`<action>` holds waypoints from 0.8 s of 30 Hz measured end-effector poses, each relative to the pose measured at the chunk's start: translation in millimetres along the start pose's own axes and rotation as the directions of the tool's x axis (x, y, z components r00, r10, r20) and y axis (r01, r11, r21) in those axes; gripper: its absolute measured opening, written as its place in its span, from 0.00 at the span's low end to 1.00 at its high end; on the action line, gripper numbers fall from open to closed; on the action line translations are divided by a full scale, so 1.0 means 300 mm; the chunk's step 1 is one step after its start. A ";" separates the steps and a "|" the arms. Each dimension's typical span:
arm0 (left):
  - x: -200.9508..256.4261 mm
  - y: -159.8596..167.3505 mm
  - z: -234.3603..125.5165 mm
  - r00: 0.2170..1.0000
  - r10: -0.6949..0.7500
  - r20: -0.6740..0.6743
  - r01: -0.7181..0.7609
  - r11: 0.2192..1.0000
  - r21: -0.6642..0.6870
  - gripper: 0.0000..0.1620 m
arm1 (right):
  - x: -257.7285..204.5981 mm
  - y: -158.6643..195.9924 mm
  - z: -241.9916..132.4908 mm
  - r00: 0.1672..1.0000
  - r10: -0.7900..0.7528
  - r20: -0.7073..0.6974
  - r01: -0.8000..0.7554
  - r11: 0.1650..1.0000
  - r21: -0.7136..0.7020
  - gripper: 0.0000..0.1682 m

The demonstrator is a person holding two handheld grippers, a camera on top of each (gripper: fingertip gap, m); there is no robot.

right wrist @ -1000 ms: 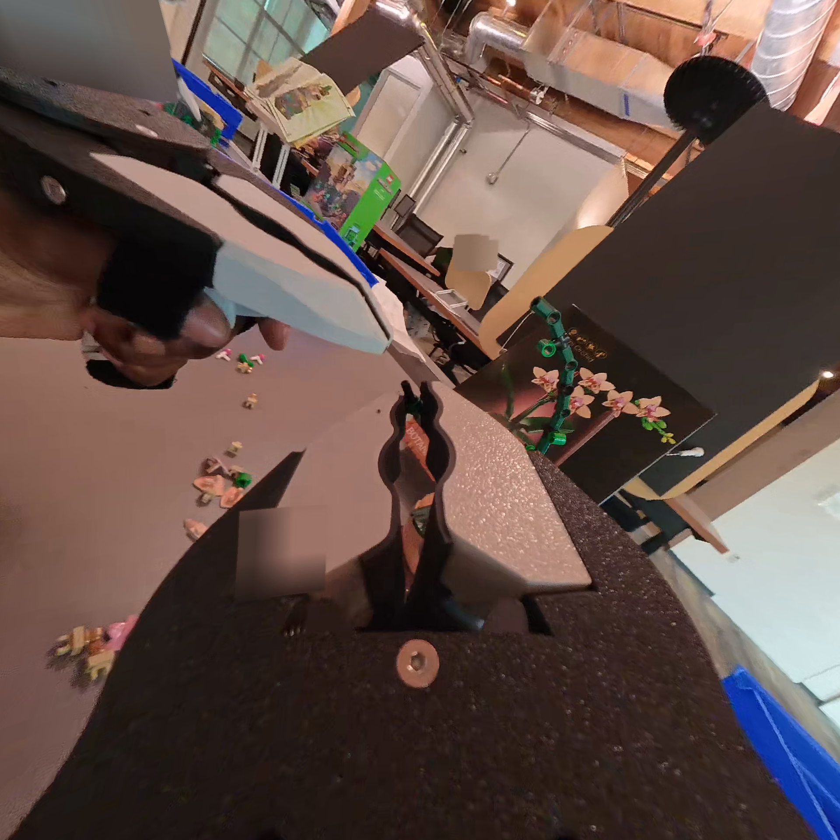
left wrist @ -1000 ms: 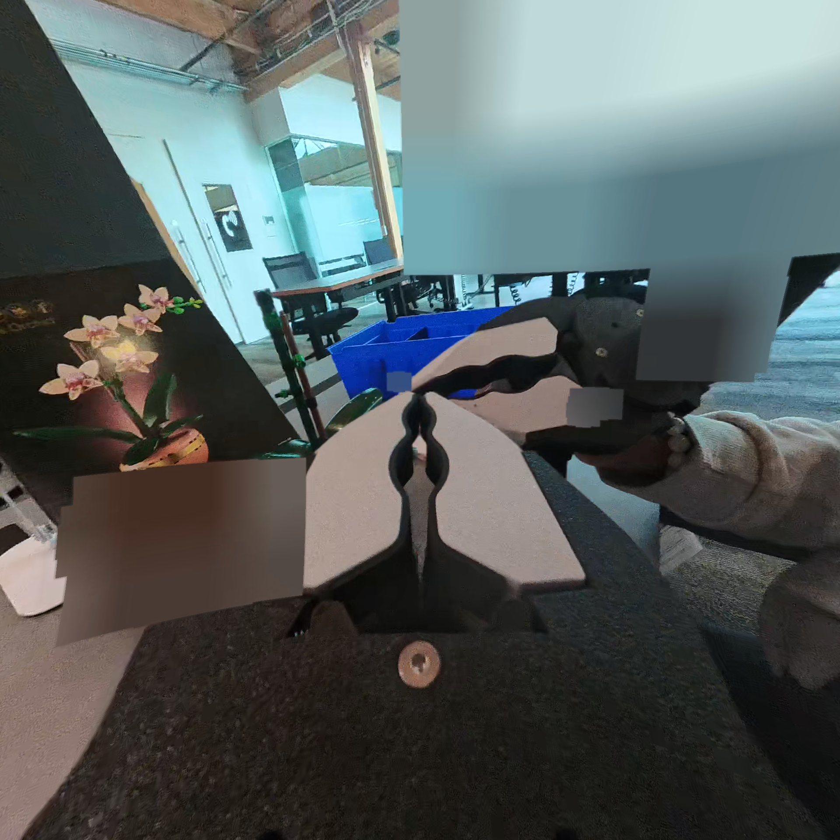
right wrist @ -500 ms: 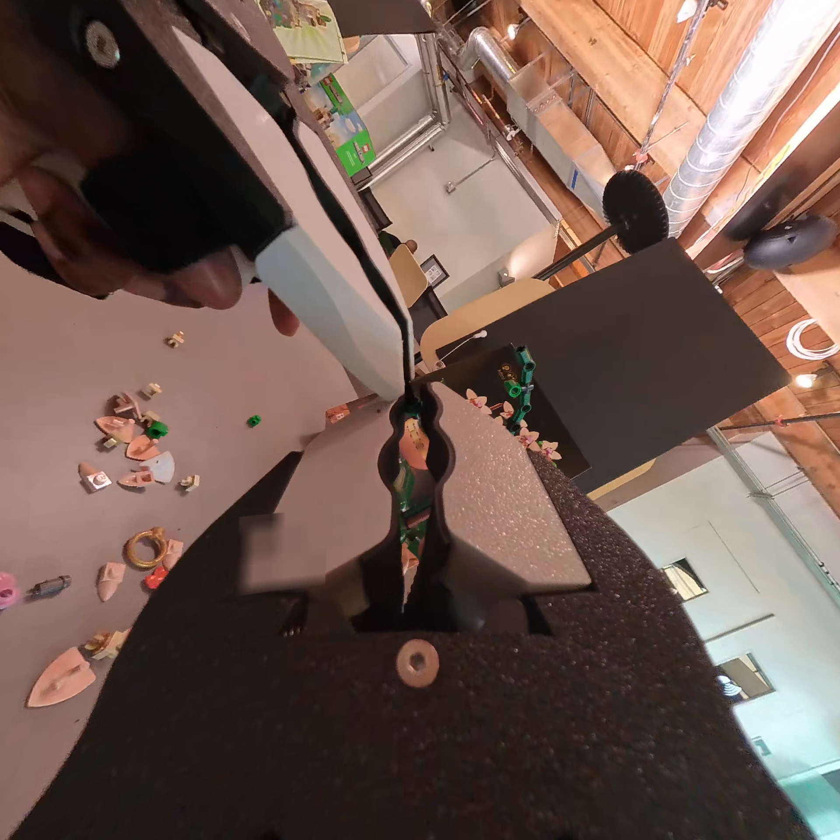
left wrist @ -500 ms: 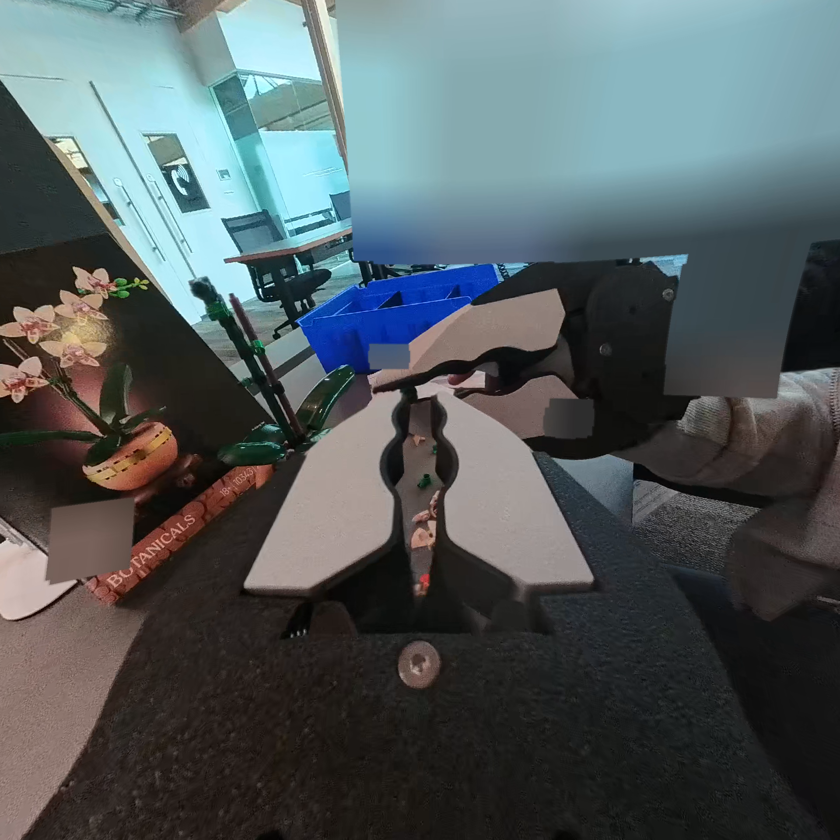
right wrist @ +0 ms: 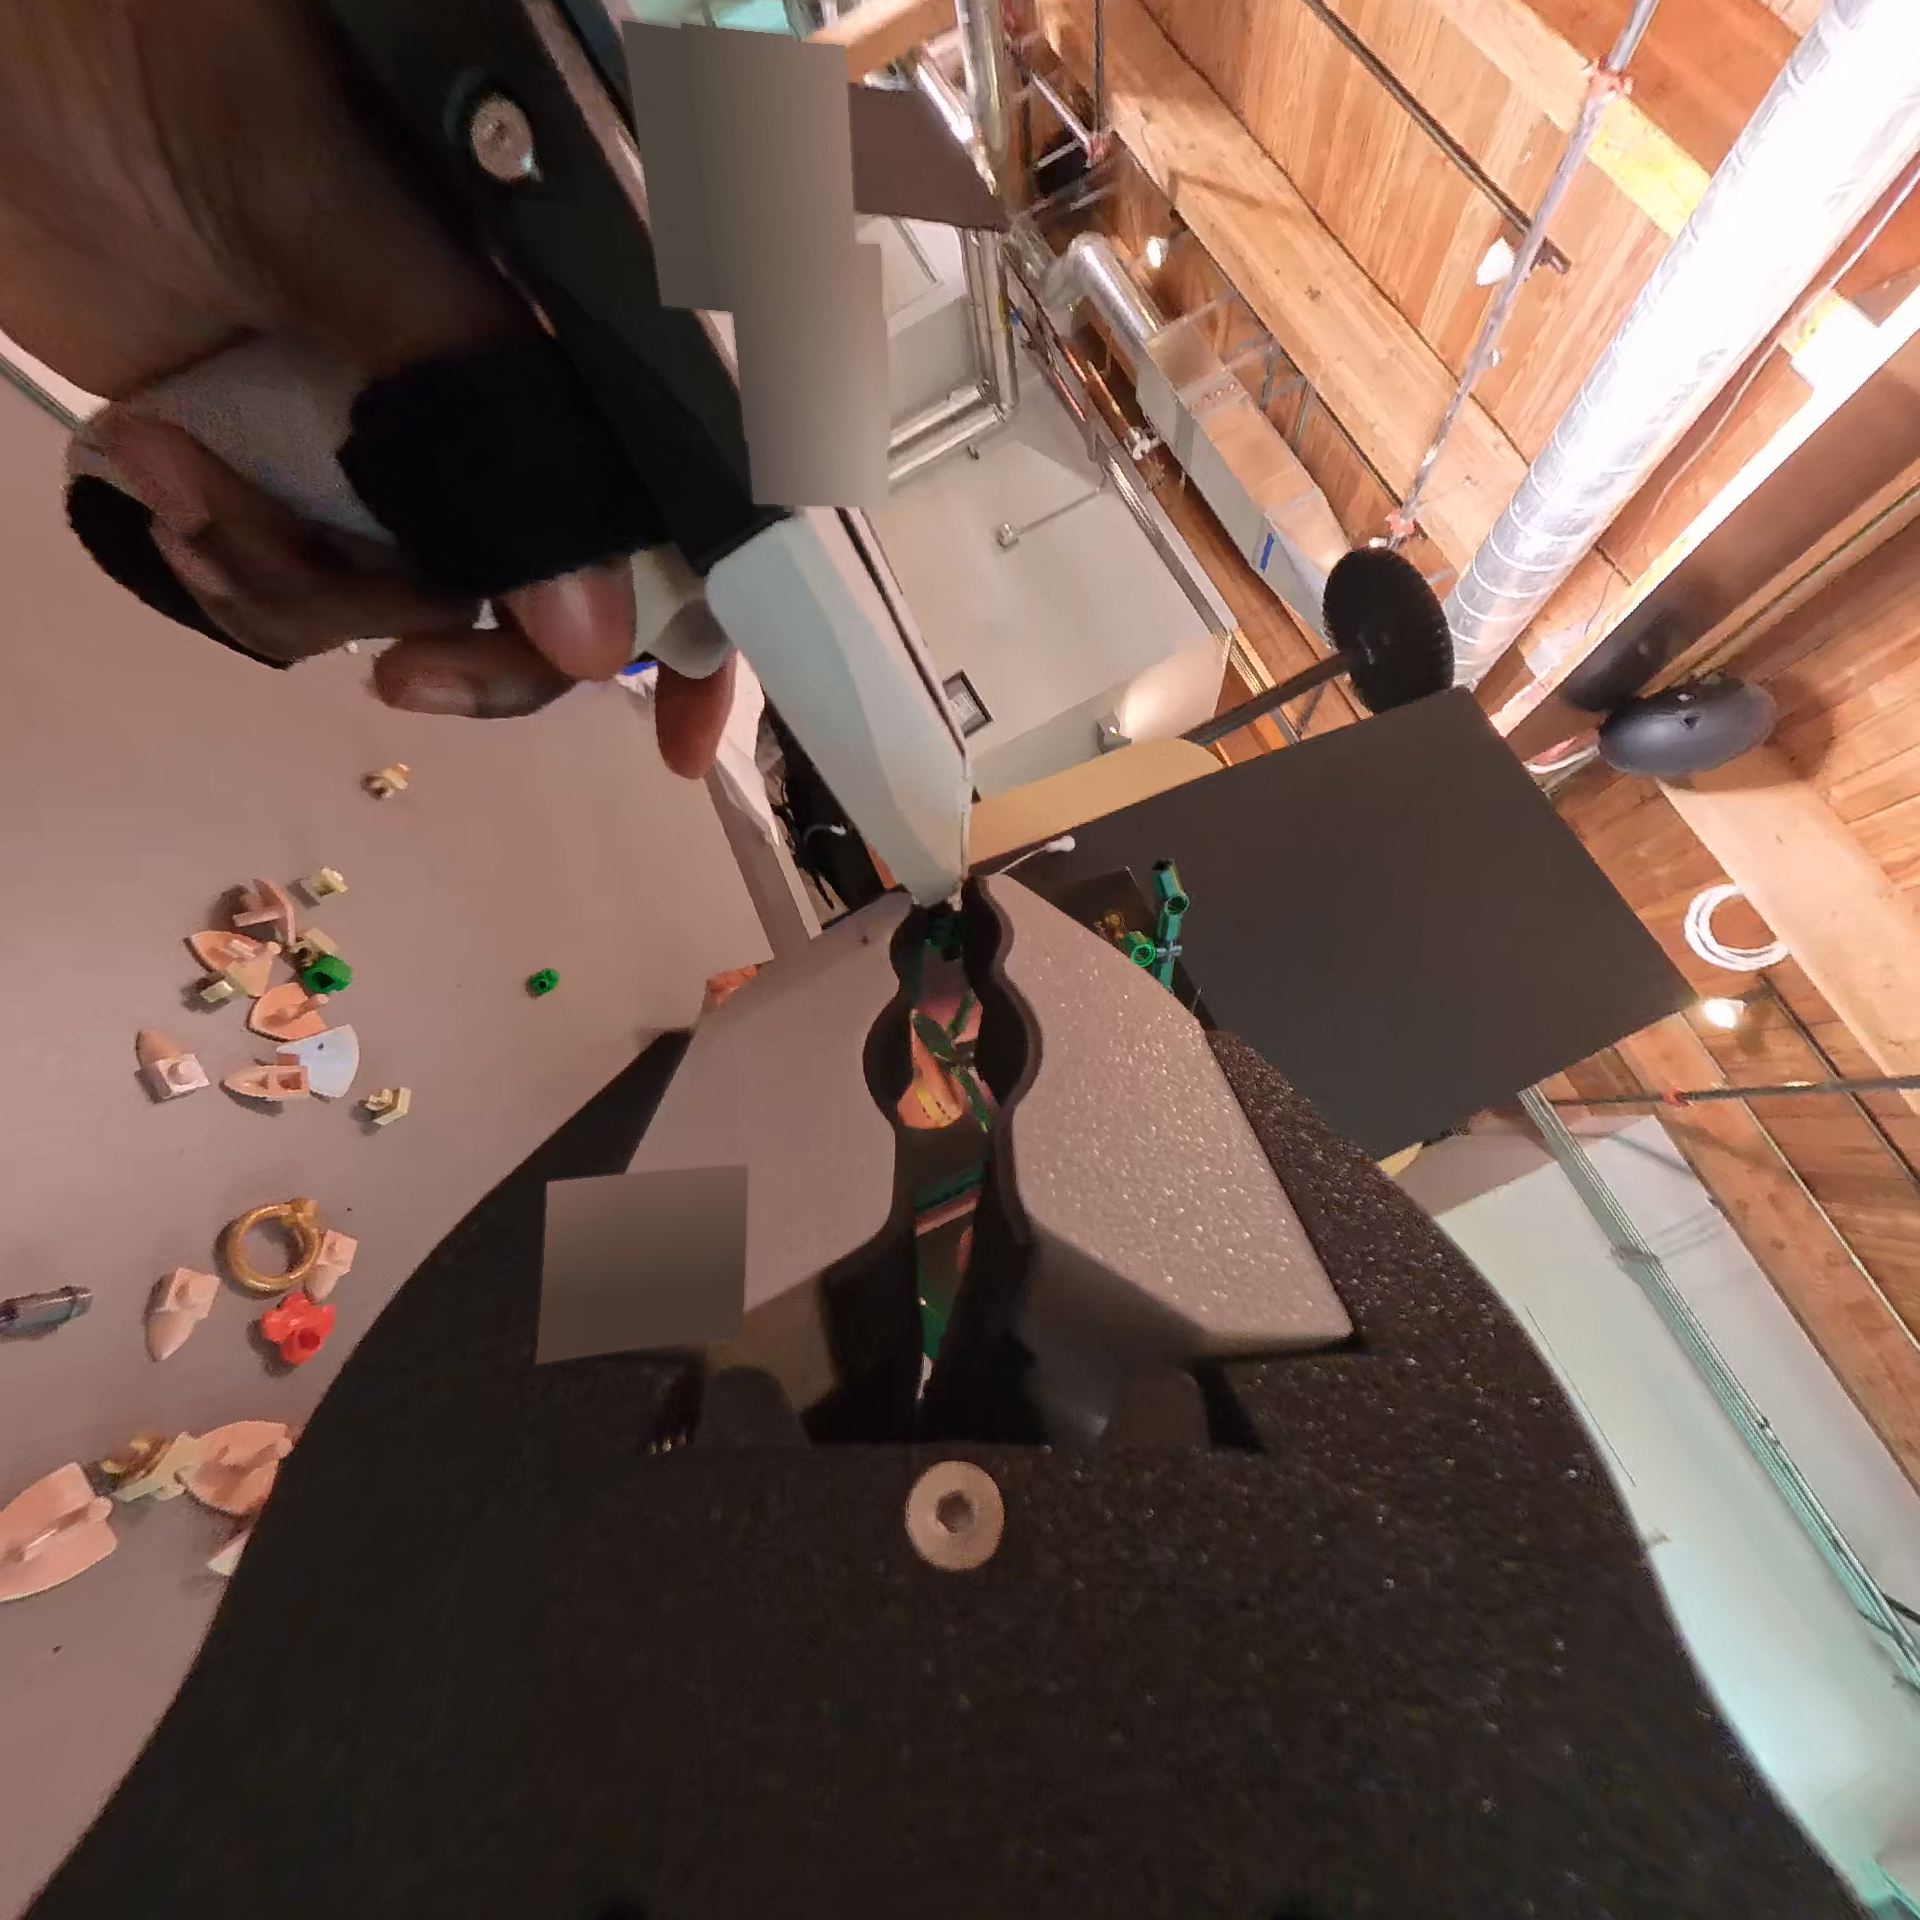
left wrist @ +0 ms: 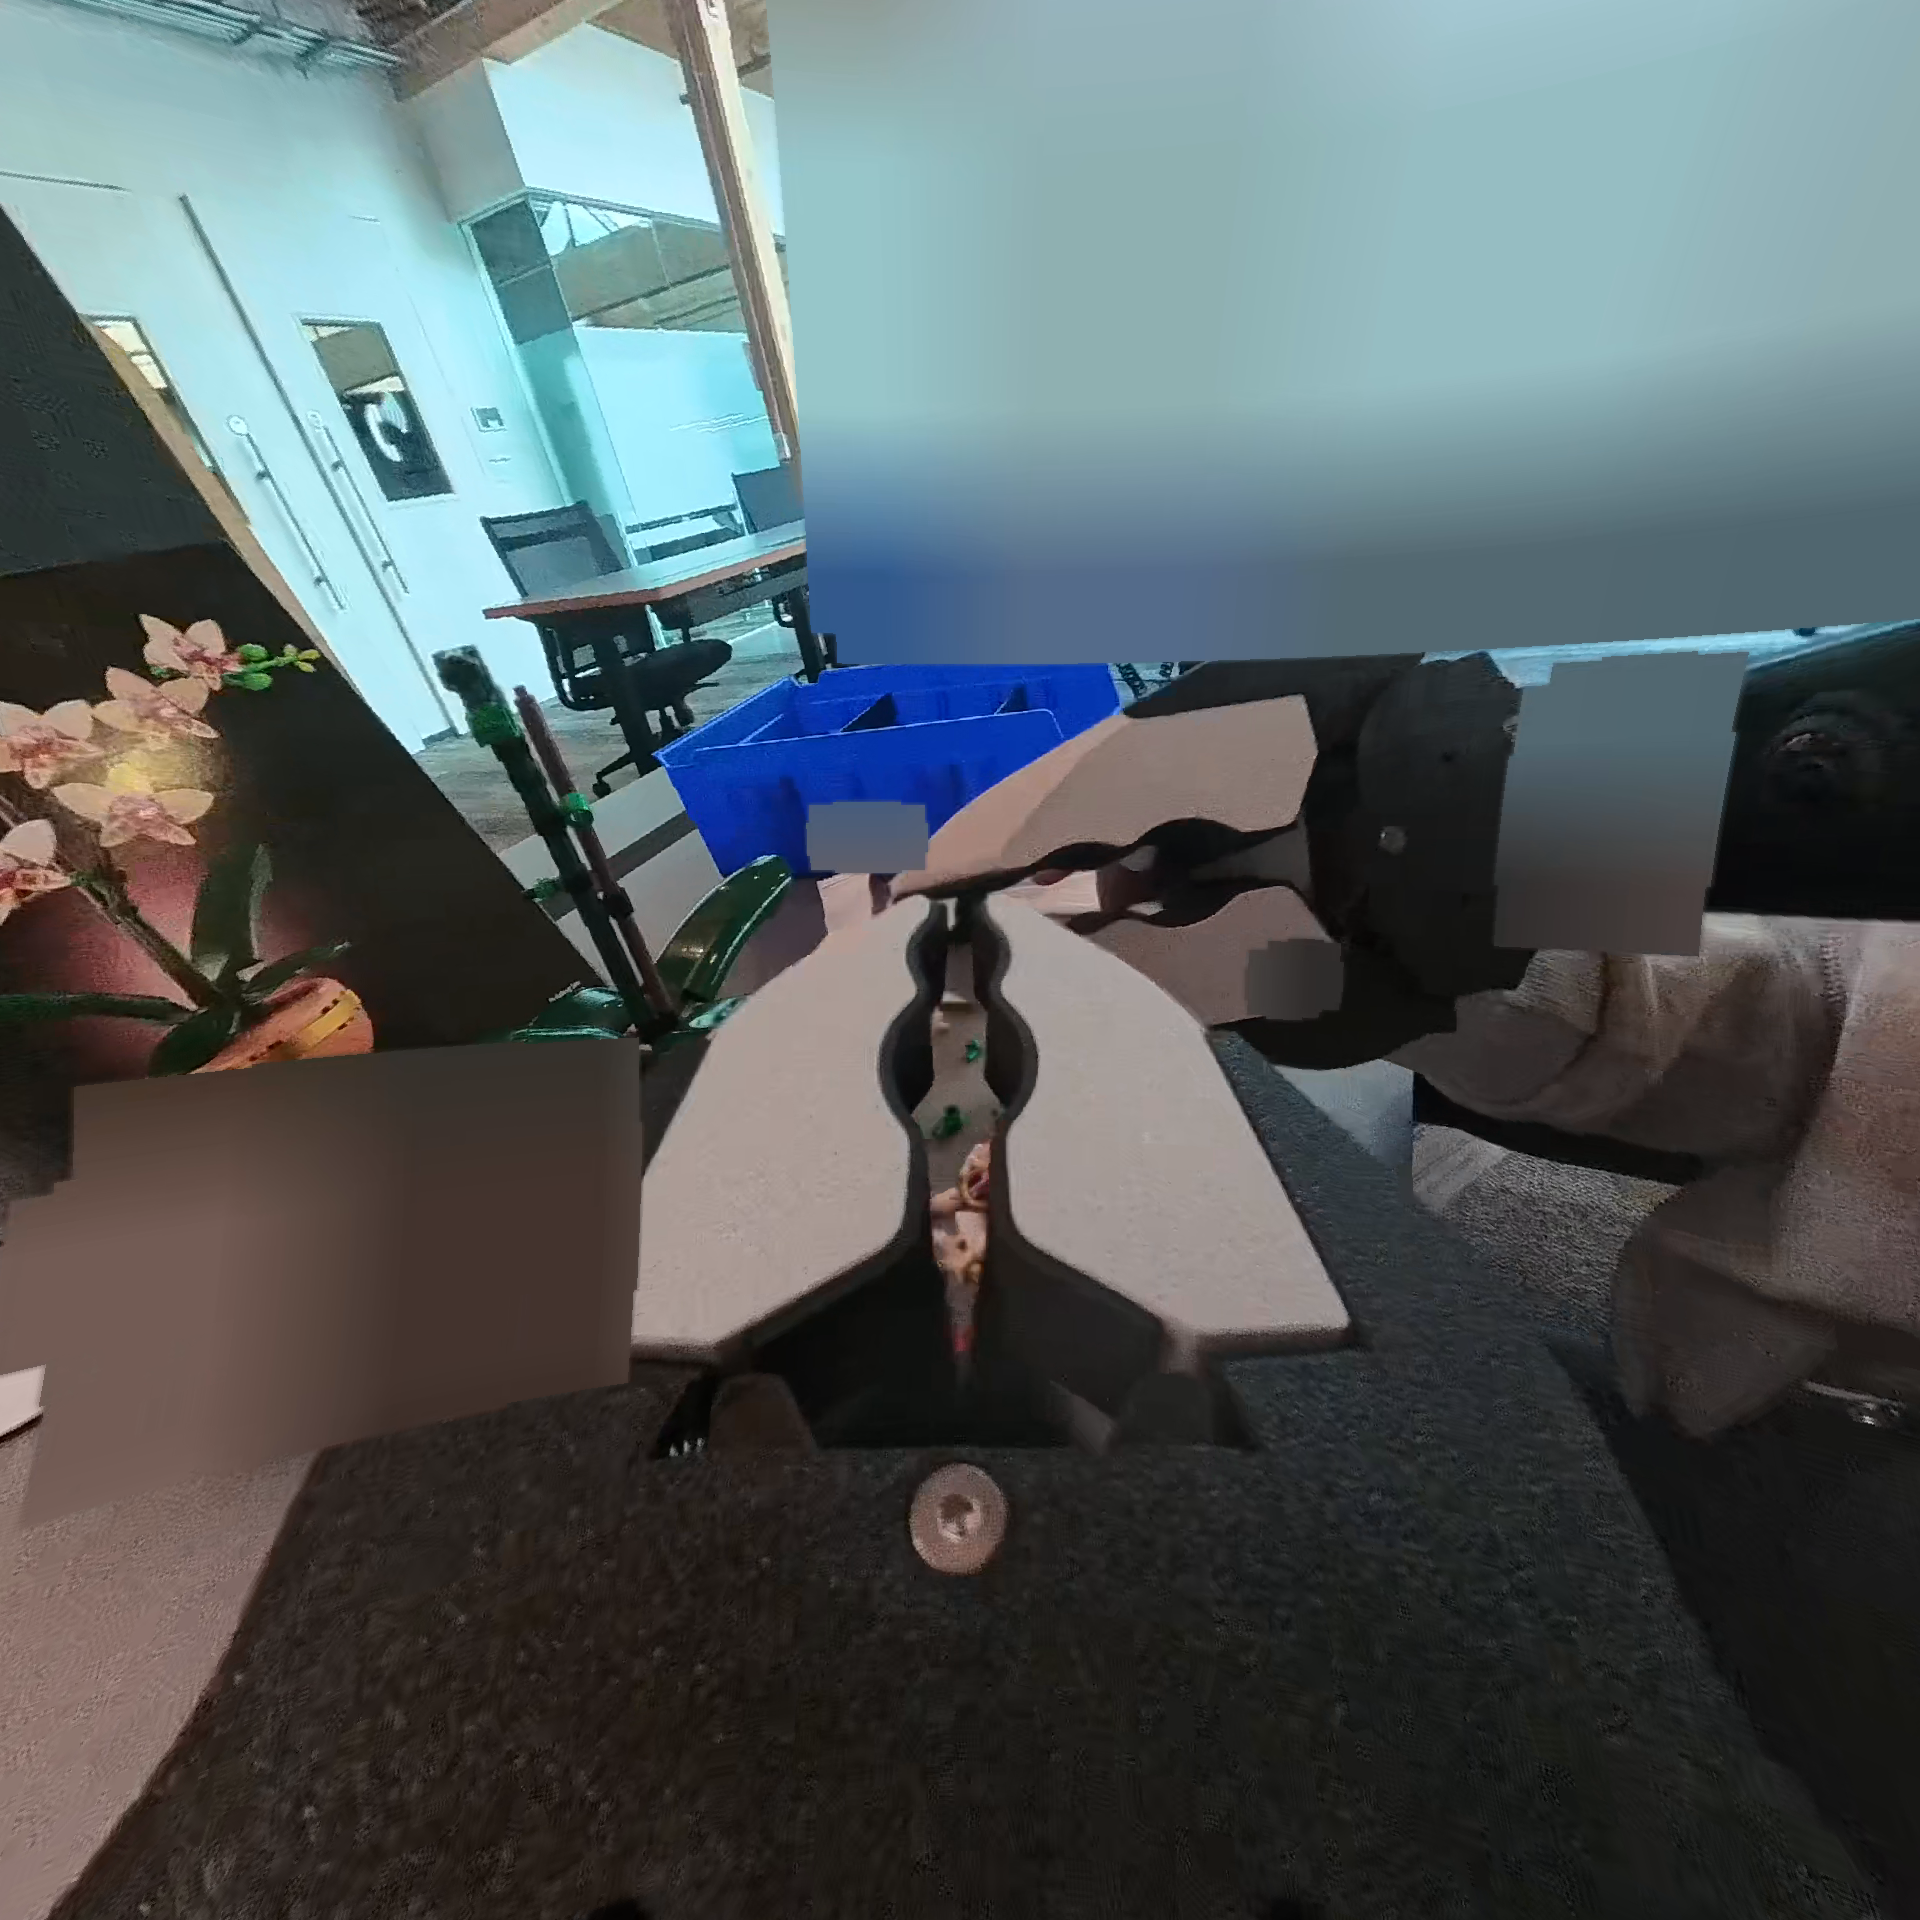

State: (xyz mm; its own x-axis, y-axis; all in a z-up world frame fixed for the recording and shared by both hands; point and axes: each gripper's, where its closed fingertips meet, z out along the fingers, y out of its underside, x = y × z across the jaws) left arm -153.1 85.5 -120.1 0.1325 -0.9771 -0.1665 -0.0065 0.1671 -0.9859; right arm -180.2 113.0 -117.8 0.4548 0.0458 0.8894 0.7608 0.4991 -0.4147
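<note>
My left gripper (left wrist: 956,914) is shut, its tips nearly together. My right gripper (right wrist: 940,920) is shut on a small green piece (right wrist: 941,928) at its tips. The two grippers meet tip to tip above the grey table (right wrist: 499,831). The right gripper (left wrist: 920,883) reaches in from the right in the left wrist view, and the left gripper (right wrist: 948,881) comes down from the upper left in the right wrist view. A brick-built plant stem (left wrist: 540,821) with dark green leaves (left wrist: 717,935) stands just left of the tips.
A black box with an orchid picture (left wrist: 156,831) leans at the left. A blue divided bin (left wrist: 883,748) stands behind. Loose tan, green and red pieces (right wrist: 270,997) and a gold ring (right wrist: 265,1247) lie scattered on the table. A person's sleeve (left wrist: 1714,1091) is at right. My two grippers' fingertips are within a few centimetres of each other.
The two grippers have come together until their tips touch. The right wrist view has tilted further up toward the ceiling; more loose pieces show at its left.
</note>
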 end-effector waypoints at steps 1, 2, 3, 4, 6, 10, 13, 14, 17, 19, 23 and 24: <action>-0.004 0.000 -0.001 1.000 0.009 0.007 -0.009 1.000 0.000 0.02 | 0.000 -0.002 -0.001 1.000 0.006 0.006 -0.006 1.000 0.008 0.04; -0.002 0.001 -0.001 1.000 0.017 0.006 -0.017 1.000 -0.002 0.02 | -0.001 -0.002 0.000 1.000 0.015 0.012 -0.015 1.000 0.006 0.03; -0.001 -0.001 -0.002 0.999 0.031 0.010 -0.031 1.000 -0.004 0.02 | 0.000 -0.005 -0.001 1.000 0.010 0.005 -0.010 1.000 0.009 0.03; 0.000 -0.004 -0.003 0.999 0.051 0.017 -0.051 0.999 -0.008 0.02 | 0.003 -0.010 -0.003 1.000 0.002 -0.002 -0.002 1.000 0.015 0.03; -0.005 -0.007 -0.003 0.996 0.082 0.042 -0.081 0.997 -0.014 0.03 | 0.005 -0.009 -0.001 0.999 0.033 0.007 -0.033 0.999 0.018 0.03; -0.008 0.000 -0.005 0.994 0.098 0.046 -0.096 0.995 -0.033 0.06 | -0.003 -0.010 -0.001 1.000 0.009 0.009 -0.009 1.000 0.024 0.04; -0.001 0.002 -0.013 0.998 0.058 0.014 -0.057 0.997 -0.045 0.06 | -0.006 -0.022 -0.007 1.000 -0.008 0.002 0.007 0.999 0.048 0.03; 0.001 0.005 -0.015 0.999 0.036 0.002 -0.036 0.998 -0.051 0.06 | -0.007 -0.023 -0.007 1.000 -0.015 0.000 0.015 0.999 0.051 0.03; 0.005 0.018 -0.017 0.999 -0.029 -0.027 0.027 0.997 -0.076 0.01 | -0.018 -0.019 0.002 1.000 -0.023 0.005 0.022 0.999 0.030 0.03; 0.002 0.026 -0.015 0.998 -0.051 -0.025 0.048 0.995 -0.083 0.01 | -0.020 -0.010 0.007 1.000 -0.027 -0.001 0.027 1.000 0.006 0.04; 0.007 0.005 -0.015 0.996 -0.072 -0.044 0.071 0.997 -0.026 0.01 | -0.006 -0.023 0.004 0.999 0.032 -0.007 -0.032 0.998 0.045 0.04; 0.007 0.004 -0.014 0.996 -0.080 -0.044 0.079 0.997 -0.025 0.01 | -0.006 -0.021 0.005 0.999 0.049 0.003 -0.049 0.998 0.044 0.04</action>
State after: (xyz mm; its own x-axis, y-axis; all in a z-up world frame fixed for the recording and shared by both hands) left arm -157.0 83.2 -121.7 0.0889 -0.9922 -0.0875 -0.0209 0.0860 -0.9961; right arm -186.6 111.1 -116.5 0.4903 0.0728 0.8685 0.7163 0.5341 -0.4491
